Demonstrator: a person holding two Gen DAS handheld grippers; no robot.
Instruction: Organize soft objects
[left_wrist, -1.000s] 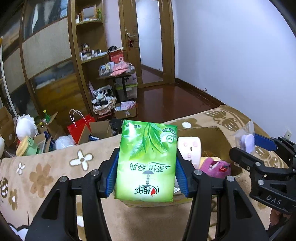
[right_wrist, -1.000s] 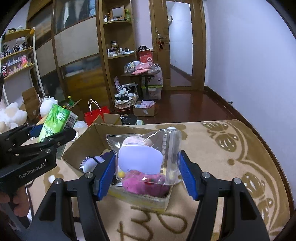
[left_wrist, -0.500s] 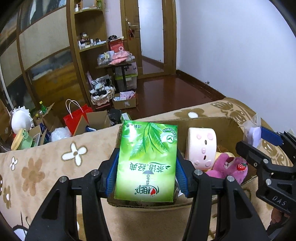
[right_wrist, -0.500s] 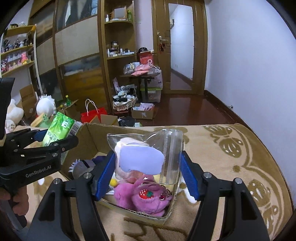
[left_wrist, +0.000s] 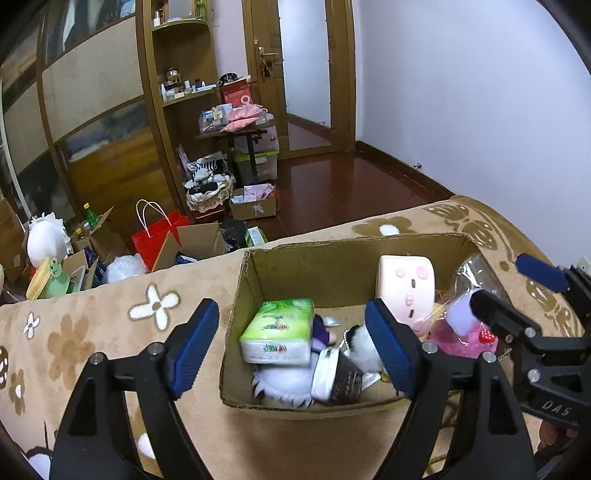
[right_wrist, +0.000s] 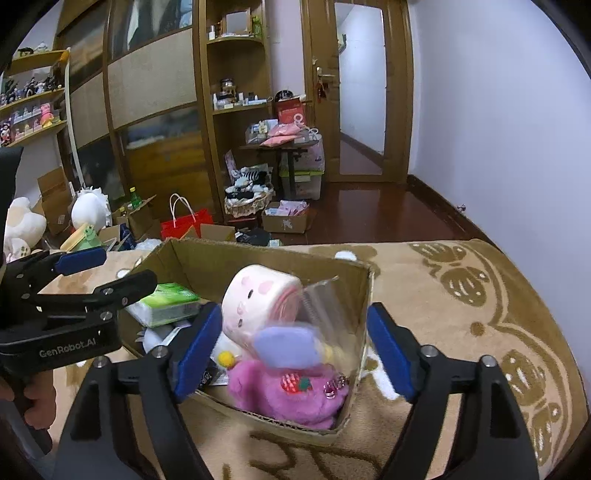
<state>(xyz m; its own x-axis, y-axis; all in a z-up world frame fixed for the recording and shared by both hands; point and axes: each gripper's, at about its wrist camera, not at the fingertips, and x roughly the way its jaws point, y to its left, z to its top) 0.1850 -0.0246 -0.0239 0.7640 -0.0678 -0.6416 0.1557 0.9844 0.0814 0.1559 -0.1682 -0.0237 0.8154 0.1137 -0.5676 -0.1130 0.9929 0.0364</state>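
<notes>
An open cardboard box (left_wrist: 255, 273) (right_wrist: 364, 291) sits on a beige flowered blanket. My left gripper (left_wrist: 291, 347) is open and empty above the box's near left side. The green tissue pack (left_wrist: 279, 334) (right_wrist: 168, 301) lies inside on a white plush. My right gripper (right_wrist: 295, 349) is open above the box's right end. The clear bag with a lilac item (right_wrist: 295, 339) (left_wrist: 461, 314) is blurred between the jaws, free of the pads, over a pink plush (right_wrist: 291, 391). A pale pink face-printed plush (left_wrist: 406, 288) (right_wrist: 258, 302) stands in the box.
The blanket (left_wrist: 92, 332) (right_wrist: 461, 332) ends at a far edge. Beyond it are a red paper bag (left_wrist: 159, 236), cardboard boxes, plush toys, wooden shelves and a door. A white wall is on the right.
Both grippers opened. The green tissue pack dropped from the left gripper into the box. The clear bag left the right gripper's pads and is falling onto the pink plush.
</notes>
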